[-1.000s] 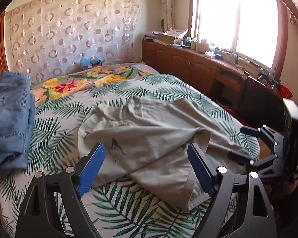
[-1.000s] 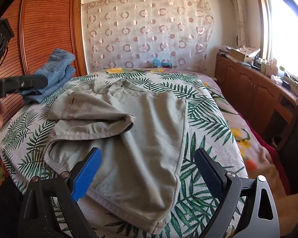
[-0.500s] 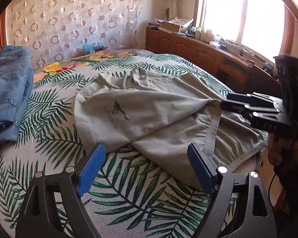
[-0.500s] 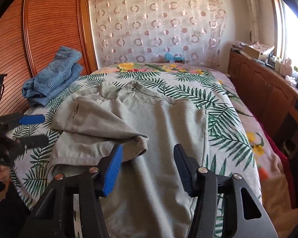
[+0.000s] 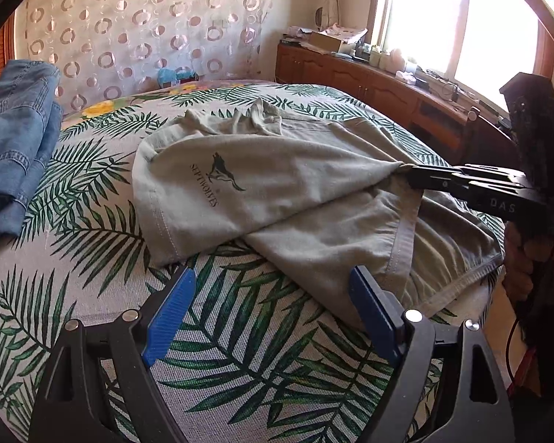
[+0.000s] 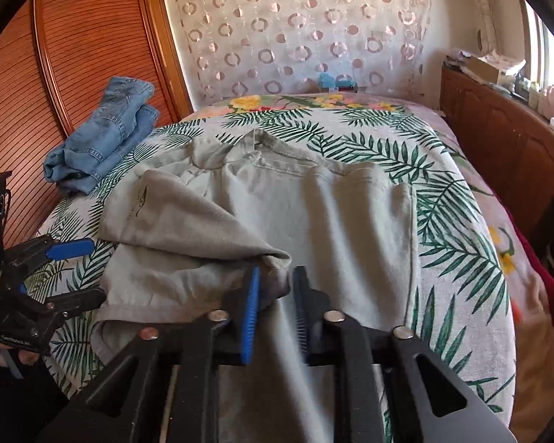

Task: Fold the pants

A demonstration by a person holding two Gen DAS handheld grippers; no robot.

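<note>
Since a second ago the right claw (image 6: 275,288) has slid in over the grey pants (image 5: 277,199) and its jaws have just been closing, now pinching the folded-over leg's bunched end. Left claw (image 5: 273,317) sits spread wide over the bed (image 5: 92,258), nothing in it. Pants lie mid-bed, blue jeans (image 6: 103,140) off beside.

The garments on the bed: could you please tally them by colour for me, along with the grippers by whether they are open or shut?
Grey-green garments: 1, the grey-green pants
Blue garments: 1, the folded blue jeans
Open grippers: 1, the left gripper
Shut grippers: 1, the right gripper, its jaws just closed onto a pants fold
Total: 2 garments, 2 grippers
</note>
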